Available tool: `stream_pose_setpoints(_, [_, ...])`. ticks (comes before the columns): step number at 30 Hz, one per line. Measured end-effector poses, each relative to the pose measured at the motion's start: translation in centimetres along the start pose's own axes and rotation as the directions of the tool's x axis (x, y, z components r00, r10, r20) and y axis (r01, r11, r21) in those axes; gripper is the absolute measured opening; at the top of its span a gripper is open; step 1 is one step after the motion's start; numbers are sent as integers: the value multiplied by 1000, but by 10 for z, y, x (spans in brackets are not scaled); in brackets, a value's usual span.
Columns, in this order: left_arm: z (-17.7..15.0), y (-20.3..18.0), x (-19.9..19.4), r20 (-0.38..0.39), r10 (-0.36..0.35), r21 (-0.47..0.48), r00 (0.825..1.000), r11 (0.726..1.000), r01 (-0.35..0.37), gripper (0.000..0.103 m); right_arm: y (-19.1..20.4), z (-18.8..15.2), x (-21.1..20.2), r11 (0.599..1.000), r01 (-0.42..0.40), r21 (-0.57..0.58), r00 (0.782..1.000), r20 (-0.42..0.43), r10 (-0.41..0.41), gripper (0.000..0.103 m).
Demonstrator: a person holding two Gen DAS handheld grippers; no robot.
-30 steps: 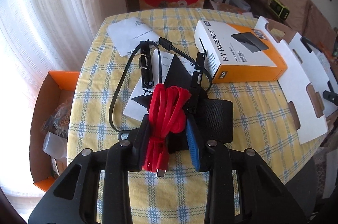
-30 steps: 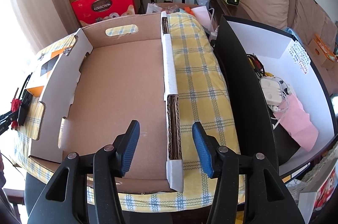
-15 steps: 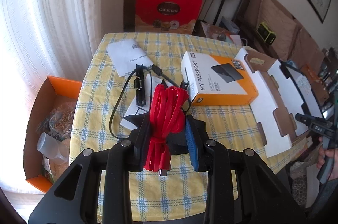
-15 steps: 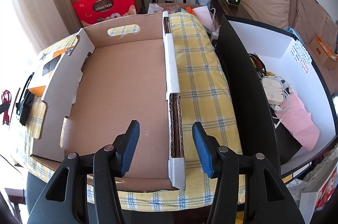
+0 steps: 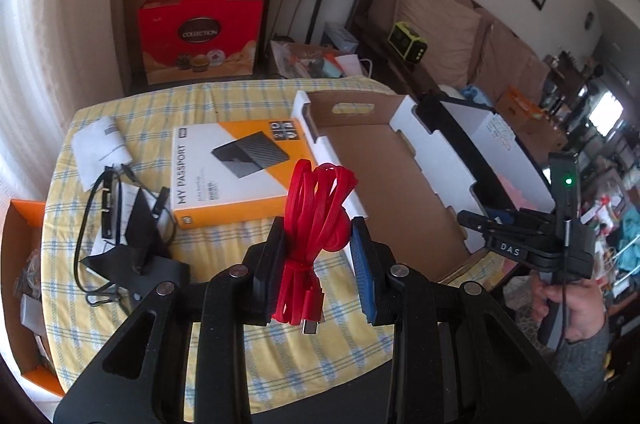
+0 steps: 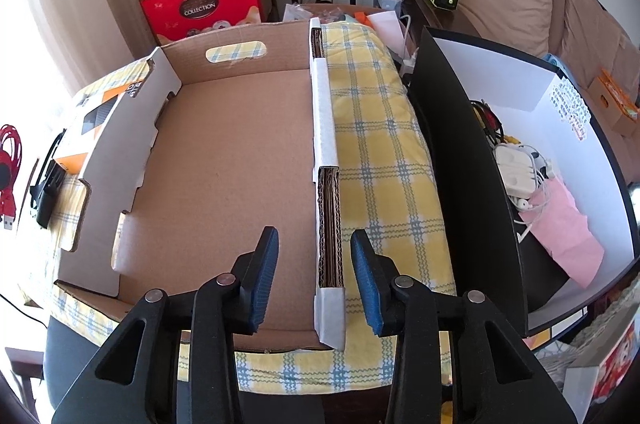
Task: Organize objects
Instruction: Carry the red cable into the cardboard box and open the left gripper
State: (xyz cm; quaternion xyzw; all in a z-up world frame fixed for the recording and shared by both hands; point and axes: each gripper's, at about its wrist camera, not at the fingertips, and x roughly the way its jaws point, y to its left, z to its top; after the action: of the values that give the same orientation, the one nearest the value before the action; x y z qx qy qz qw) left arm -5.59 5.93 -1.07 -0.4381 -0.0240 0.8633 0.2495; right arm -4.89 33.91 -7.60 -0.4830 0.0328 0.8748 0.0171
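My left gripper (image 5: 316,228) is shut on a bundled red cable (image 5: 316,192) and holds it in the air above the yellow checked table (image 5: 256,352). The cable's loops stand in front of the orange hard-drive box (image 5: 232,168) and the left wall of the open cardboard tray (image 5: 400,192). In the right wrist view the red cable (image 6: 8,152) shows at the far left edge. My right gripper (image 6: 314,238) straddles the tray's right wall (image 6: 330,256); its jaws are closing, with a gap still on both sides. A hand holds that right gripper (image 5: 480,218) at the tray's near right corner.
A black cable (image 5: 108,192), a black pouch (image 5: 136,244) and white paper (image 5: 100,148) lie on the table's left side. An orange box (image 5: 20,224) sits on the floor at left. A black-and-white box (image 6: 560,96) with chargers stands right of the table.
My left gripper rose and swung right with the red cable, from over the black pouch to beside the tray. The right gripper's jaws narrowed around the tray wall.
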Motion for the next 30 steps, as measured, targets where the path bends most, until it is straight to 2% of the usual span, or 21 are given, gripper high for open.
stream_pose_setpoints(7, [11, -50, 33, -61, -68, 62, 996, 996, 72, 29, -1, -2, 1, 1000, -1, -1, 1000, -6, 1, 19])
stream_pose_setpoints(12, [14, -73, 62, -136, -75, 99, 988, 991, 89, 29, -3, -4, 1, 1000, -5, 4, 1000, -6, 5, 18])
stream_pose_setpoints(17, [10, -86, 90, -208, -48, 131, 977, 988, 76, 29, -4, -5, 2, 1000, -9, 11, 1000, -9, 9, 18])
stream_pose_setpoints(25, [-2, -94, 113, -258, 7, 166, 966, 985, 37, 29, -5, -6, 3, 1000, -6, 4, 1000, -10, 6, 18])
stream_pose_setpoints(30, [-7, -96, 123, -302, 38, 182, 952, 983, 18, 29, -4, -5, 3, 1000, -5, 5, 1000, -9, 5, 18])
